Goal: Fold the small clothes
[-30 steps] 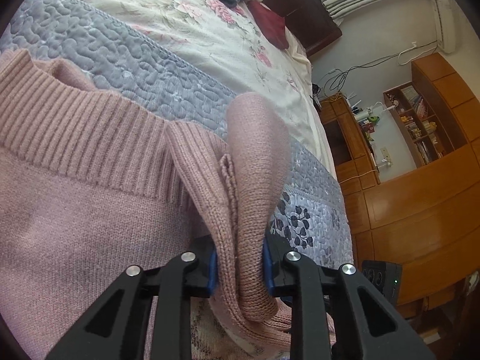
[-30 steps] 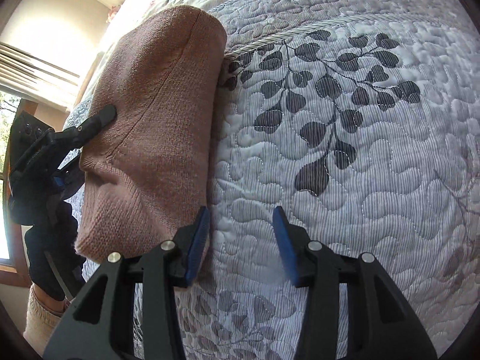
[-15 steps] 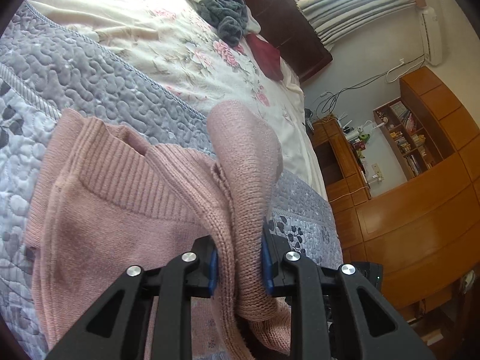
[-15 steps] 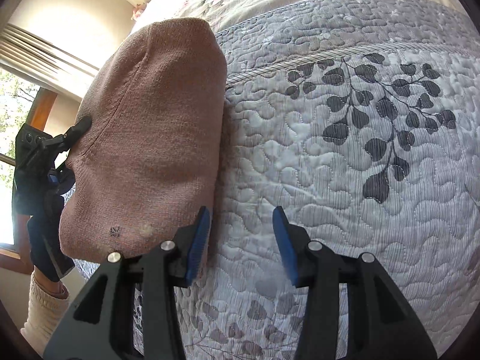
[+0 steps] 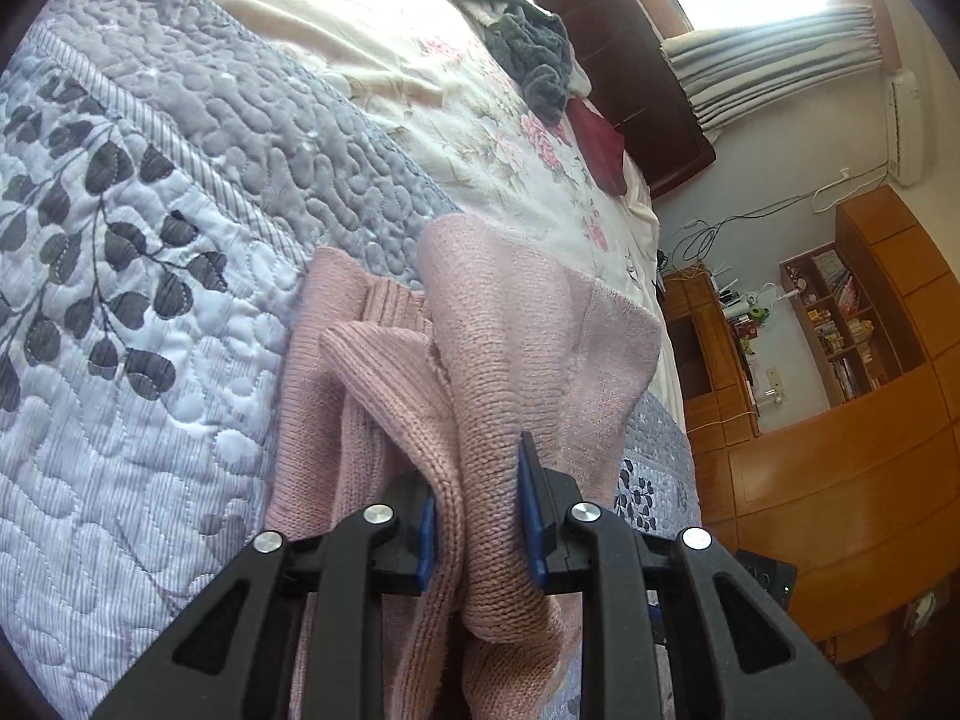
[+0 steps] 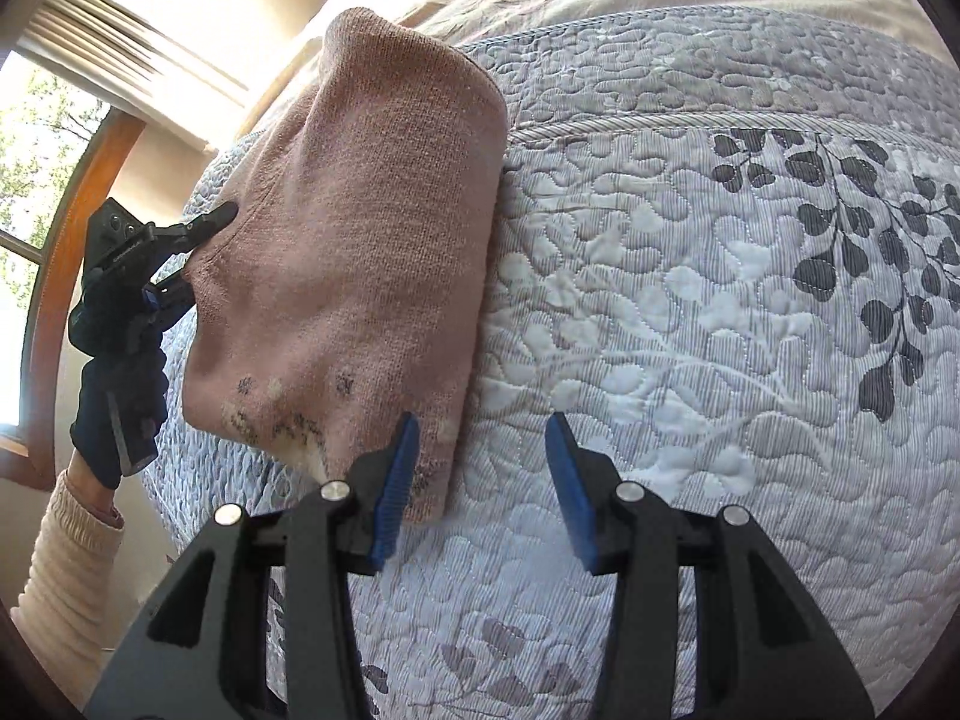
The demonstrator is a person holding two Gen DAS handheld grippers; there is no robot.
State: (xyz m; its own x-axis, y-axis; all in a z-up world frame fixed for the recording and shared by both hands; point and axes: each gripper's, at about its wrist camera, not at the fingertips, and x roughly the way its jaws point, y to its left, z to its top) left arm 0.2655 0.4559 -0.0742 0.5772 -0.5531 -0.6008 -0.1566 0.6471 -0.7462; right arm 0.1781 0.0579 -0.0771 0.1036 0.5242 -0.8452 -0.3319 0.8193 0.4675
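Left gripper (image 5: 477,510) is clamped on a bunched fold of the pink sweater (image 5: 498,360), whose lower part runs out of the frame bottom. In the right wrist view the sweater (image 6: 360,228) lies lifted at centre left on the quilt (image 6: 720,300). Right gripper (image 6: 480,480) is spread apart, holding nothing, just beside the sweater's edge. Open quilt fills the frame's right.
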